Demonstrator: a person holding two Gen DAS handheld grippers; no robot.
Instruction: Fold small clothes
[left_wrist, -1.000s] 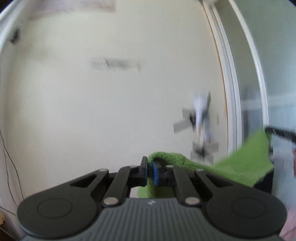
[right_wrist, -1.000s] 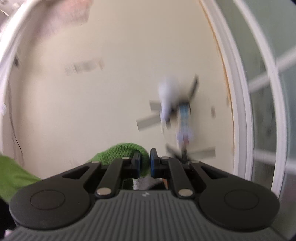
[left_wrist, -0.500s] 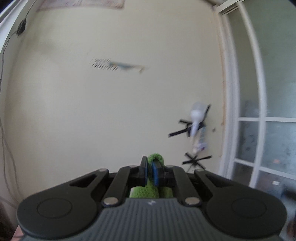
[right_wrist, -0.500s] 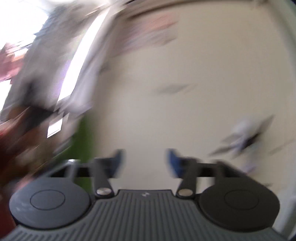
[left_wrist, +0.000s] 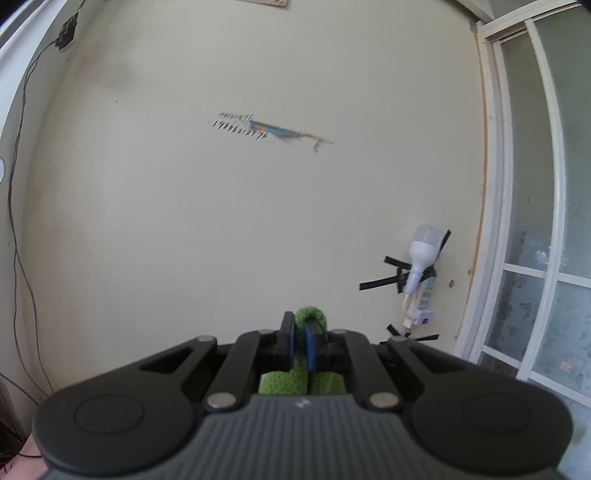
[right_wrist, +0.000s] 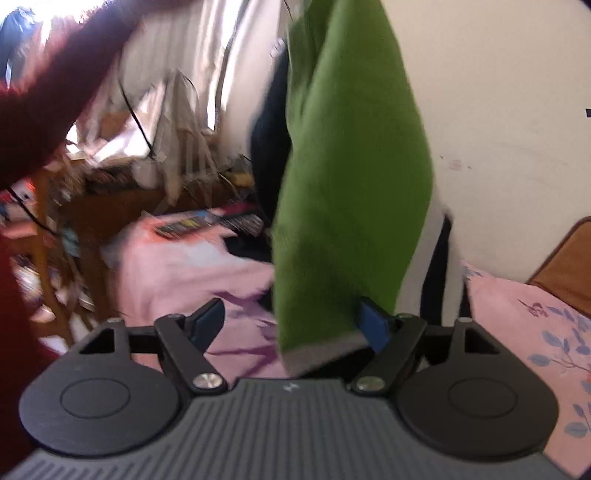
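Cream wall behind, pink floral bedsheet (right_wrist: 524, 317) below; green knit garment (right_wrist: 351, 177) hanging over it.

My left gripper (left_wrist: 300, 345) is clamped tight on a bunched green fold, a loop of knit poking out above the pads, facing the wall with the taped-up bulb (left_wrist: 424, 254). My right gripper (right_wrist: 291, 325) has its jaws opening wide; the garment's grey-trimmed hem (right_wrist: 321, 350) dangles between the fingers, close against the right blue pad, neither pad pressing it. A dark red sleeve (right_wrist: 48, 99) crosses left of the garment. Right view is motion-blurred.
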